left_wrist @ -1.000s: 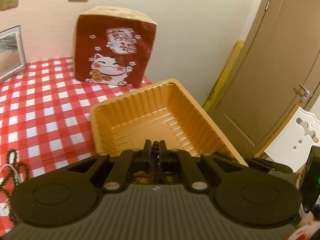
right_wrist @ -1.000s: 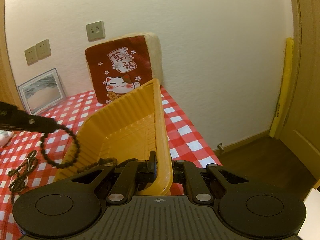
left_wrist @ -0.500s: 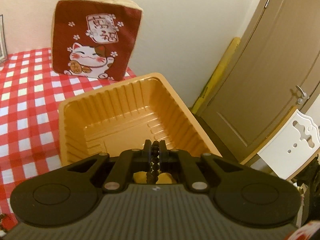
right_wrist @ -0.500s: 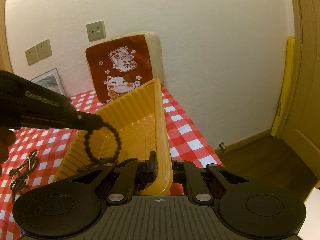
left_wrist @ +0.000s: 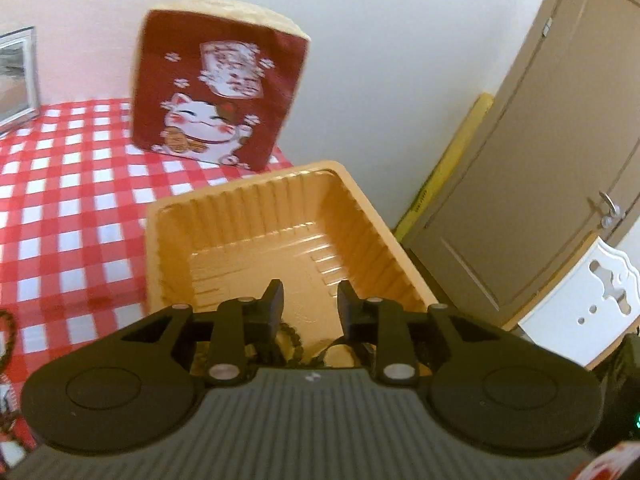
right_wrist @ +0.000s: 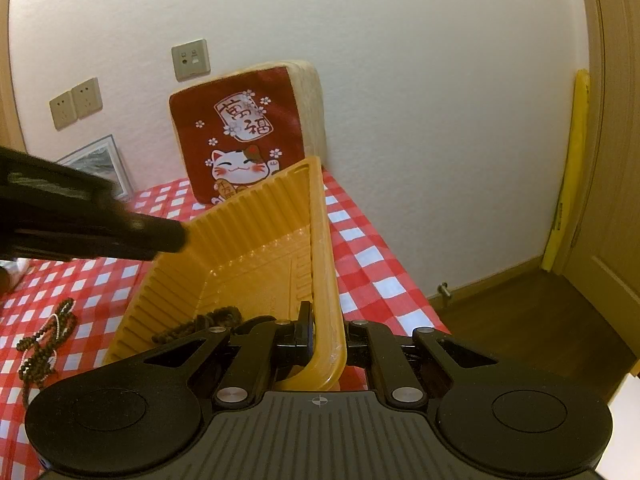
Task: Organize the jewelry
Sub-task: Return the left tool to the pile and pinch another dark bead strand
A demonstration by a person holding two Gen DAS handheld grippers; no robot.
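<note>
An orange plastic tray (left_wrist: pixel 256 216) sits tilted on the red checked tablecloth (left_wrist: pixel 60 184). My right gripper (right_wrist: pixel 326 330) is shut on the tray's near right rim (right_wrist: pixel 324 280). My left gripper (left_wrist: pixel 308 300) is open above the tray's near end and shows as a dark arm in the right wrist view (right_wrist: pixel 160 234). A dark bead bracelet (right_wrist: pixel 200 322) lies in the tray's near end, partly hidden behind the left fingers (left_wrist: pixel 276 308). Another bead string (right_wrist: pixel 44 344) lies on the cloth to the left of the tray.
A red lucky-cat cushion (right_wrist: pixel 248 140) leans on the wall behind the tray. A framed picture (right_wrist: pixel 100 160) stands at the back left. The table edge drops to wooden floor (right_wrist: pixel 520 320) on the right. A door (left_wrist: pixel 540 160) and white chair (left_wrist: pixel 580 300) stand beyond.
My left gripper has opened and let go of the bead bracelet, which dropped into the tray. The right gripper has kept its hold on the tray rim.
</note>
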